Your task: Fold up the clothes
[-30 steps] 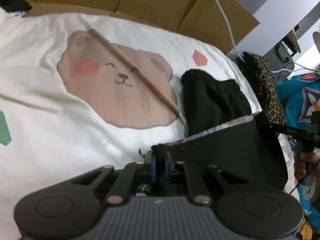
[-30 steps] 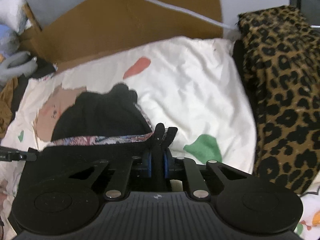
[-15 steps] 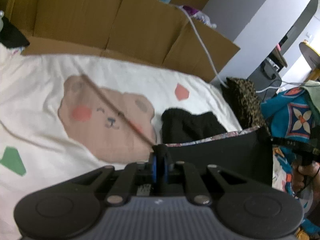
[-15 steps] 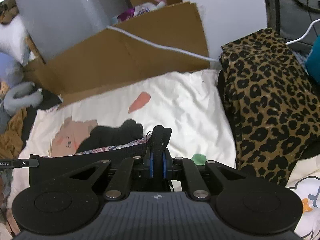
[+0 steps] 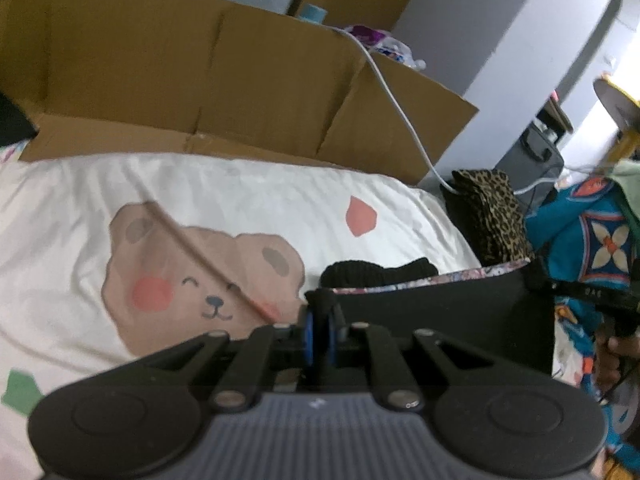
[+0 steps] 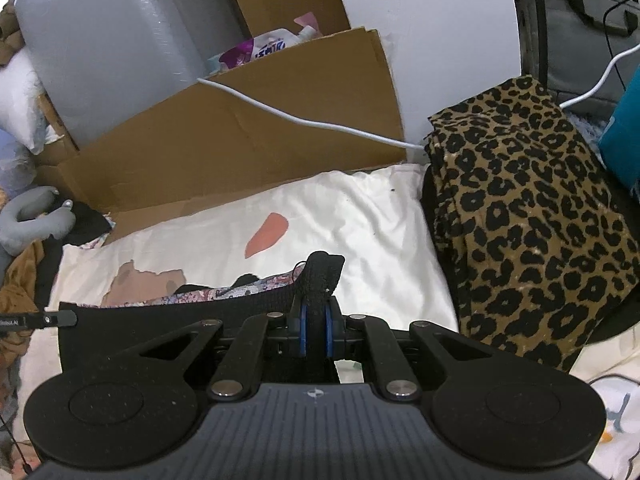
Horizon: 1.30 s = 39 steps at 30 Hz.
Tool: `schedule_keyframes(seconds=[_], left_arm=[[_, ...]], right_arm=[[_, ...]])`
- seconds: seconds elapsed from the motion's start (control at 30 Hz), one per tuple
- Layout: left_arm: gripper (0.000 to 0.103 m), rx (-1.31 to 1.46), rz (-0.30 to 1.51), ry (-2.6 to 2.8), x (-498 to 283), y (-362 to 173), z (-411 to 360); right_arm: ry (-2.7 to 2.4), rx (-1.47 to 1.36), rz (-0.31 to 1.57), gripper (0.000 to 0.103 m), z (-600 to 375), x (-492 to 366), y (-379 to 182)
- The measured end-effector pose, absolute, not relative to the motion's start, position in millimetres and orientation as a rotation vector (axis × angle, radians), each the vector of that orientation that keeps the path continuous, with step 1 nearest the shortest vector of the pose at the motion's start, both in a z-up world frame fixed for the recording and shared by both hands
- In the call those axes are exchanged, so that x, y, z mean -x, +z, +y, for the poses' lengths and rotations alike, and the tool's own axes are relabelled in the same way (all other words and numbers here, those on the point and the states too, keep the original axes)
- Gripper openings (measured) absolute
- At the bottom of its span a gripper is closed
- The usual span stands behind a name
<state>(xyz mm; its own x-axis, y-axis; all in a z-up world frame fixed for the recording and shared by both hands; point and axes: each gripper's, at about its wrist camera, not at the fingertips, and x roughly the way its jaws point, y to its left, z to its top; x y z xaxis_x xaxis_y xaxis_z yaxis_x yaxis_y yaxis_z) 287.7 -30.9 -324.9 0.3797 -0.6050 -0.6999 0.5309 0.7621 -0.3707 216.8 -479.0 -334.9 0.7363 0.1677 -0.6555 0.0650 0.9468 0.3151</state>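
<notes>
Both grippers are up off the bed, and the black garment (image 5: 440,320) is stretched between them like a banner. The left gripper (image 5: 320,312) has its jaws pinched tight on one top corner of the cloth; you can see the dark fabric bunched up between the blue pads. Same story on the other side: the right gripper (image 6: 318,312) is clamped on the opposite corner, a thick fold of black knit poking up past the tips.

The held edge, with its floral-patterned trim (image 6: 224,294), runs sideways from one gripper straight to the other, so that is the garment's long axis at this moment. The rest of it hangs down below that line, and the far end (image 5: 376,274) lies in a dark heap on the bear-print bed sheet (image 5: 200,264), just beyond the stretched edge.

That heap is the landmark to watch. It lies ahead of both grippers, toward the cardboard box (image 5: 240,92), and neither hand looks clearly nearer to it; they are roughly level. My read: any fold from here would carry the held edge forward over that heap, both hands travelling together to keep the edge taut. The leopard-print cloth (image 6: 528,216) sits to the heap's right, close enough to snag the right corner.
</notes>
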Motion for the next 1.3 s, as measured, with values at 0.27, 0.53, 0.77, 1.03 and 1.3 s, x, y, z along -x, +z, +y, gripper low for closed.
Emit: schedule_keyframes(seconds=[0.27, 0.53, 0.77, 1.03, 1.3], left_arm=[[0.007, 0.048, 0.961, -0.734, -317.4, -341.5, -49.9], [0.007, 0.06, 0.99, -0.708, -334.6, -352.4, -50.6], [0.007, 0.064, 1.017, -0.686, -350.5, -363.6, -53.6], [0.008, 0.056, 1.075, -0.655, -363.1, -393.3, -62.5], [0.008, 0.059, 1.069, -0.648, -367.1, -401.0, -68.4]], right_arm=[[0.01, -0.35, 0.776, 0.008, -486.6, -233.9, -346.7], [0.017, -0.314, 0.804, 0.008, -483.5, -253.6, -351.7], [0.028, -0.27, 0.824, 0.008, -479.7, -273.6, -352.6], [-0.006, -0.262, 0.875, 0.008, -478.7, -294.9, -374.2], [-0.031, -0.234, 0.886, 0.008, -480.3, -297.2, -385.8]])
